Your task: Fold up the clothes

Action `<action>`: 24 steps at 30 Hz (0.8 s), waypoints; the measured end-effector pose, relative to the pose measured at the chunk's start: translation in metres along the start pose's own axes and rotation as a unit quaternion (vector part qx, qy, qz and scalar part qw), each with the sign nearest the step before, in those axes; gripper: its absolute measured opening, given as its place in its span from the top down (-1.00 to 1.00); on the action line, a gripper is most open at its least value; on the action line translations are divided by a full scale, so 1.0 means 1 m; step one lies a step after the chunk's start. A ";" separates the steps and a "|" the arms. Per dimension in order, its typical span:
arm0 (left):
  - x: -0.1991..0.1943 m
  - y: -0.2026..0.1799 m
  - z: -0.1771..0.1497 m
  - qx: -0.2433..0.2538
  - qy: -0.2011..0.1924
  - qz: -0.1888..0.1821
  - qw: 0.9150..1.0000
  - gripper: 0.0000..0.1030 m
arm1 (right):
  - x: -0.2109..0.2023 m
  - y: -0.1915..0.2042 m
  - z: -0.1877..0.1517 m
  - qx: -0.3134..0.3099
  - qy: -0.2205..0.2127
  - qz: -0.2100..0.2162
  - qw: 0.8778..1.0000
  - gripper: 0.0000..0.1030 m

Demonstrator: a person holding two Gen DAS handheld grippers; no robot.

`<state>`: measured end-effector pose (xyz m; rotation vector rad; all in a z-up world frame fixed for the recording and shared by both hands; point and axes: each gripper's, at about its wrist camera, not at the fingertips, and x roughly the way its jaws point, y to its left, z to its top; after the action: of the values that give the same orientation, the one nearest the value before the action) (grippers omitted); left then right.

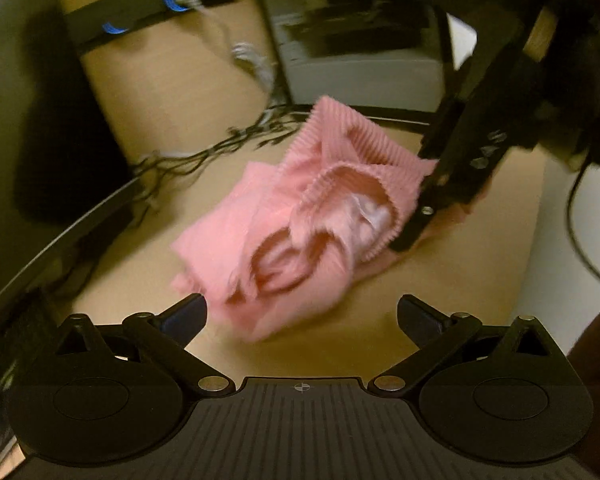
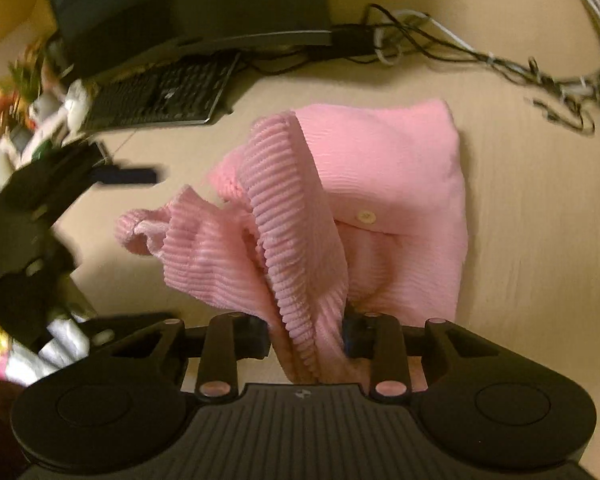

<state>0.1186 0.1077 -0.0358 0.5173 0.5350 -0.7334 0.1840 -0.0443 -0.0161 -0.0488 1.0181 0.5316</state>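
Desk [image 2: 520,240]: R gripper [image 2: 306,336] pinching pink sweater [image 2: 380,168].

Bare desk top [image 2: 520,240] lies open to the right of the pink ribbed garment [image 2: 400,184] in the right wrist view, and in front of it in the left wrist view. Behind it a tangle of cables [image 2: 500,60] runs along the back edge. A black keyboard [image 2: 160,96] and a monitor base [image 2: 260,38] block the far left, with clutter [image 2: 32,92] beside them.
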 end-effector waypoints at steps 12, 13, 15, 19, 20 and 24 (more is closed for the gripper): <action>0.043 0.031 -0.003 -0.110 -0.024 -0.241 0.964 -1.00 | -0.038 0.077 0.031 -0.285 0.090 -0.093 0.950 0.45; 0.045 0.031 -0.005 -0.121 -0.023 -0.250 0.961 -1.00 | -0.035 0.078 0.039 -0.308 0.095 -0.090 0.942 0.45; 0.050 0.031 -0.010 -0.145 -0.018 -0.251 0.957 -1.00 | -0.022 0.077 0.055 -0.357 0.102 -0.077 0.925 0.43; 0.062 0.037 -0.018 -0.230 -0.001 -0.223 0.947 -1.00 | 0.032 0.056 0.086 -0.407 0.124 -0.042 0.904 0.28; 0.064 0.038 -0.020 -0.252 0.003 -0.215 0.944 -1.00 | 0.048 0.050 0.092 -0.411 0.130 -0.036 0.902 0.13; 0.066 0.044 -0.025 -0.320 0.010 -0.178 0.931 -1.00 | 0.082 0.030 0.100 -0.404 0.116 -0.036 0.907 -0.57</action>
<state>0.1848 0.1190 -0.0843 -0.1898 0.8572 -0.8419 0.2839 0.0432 -0.0233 -0.9037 0.9584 0.8673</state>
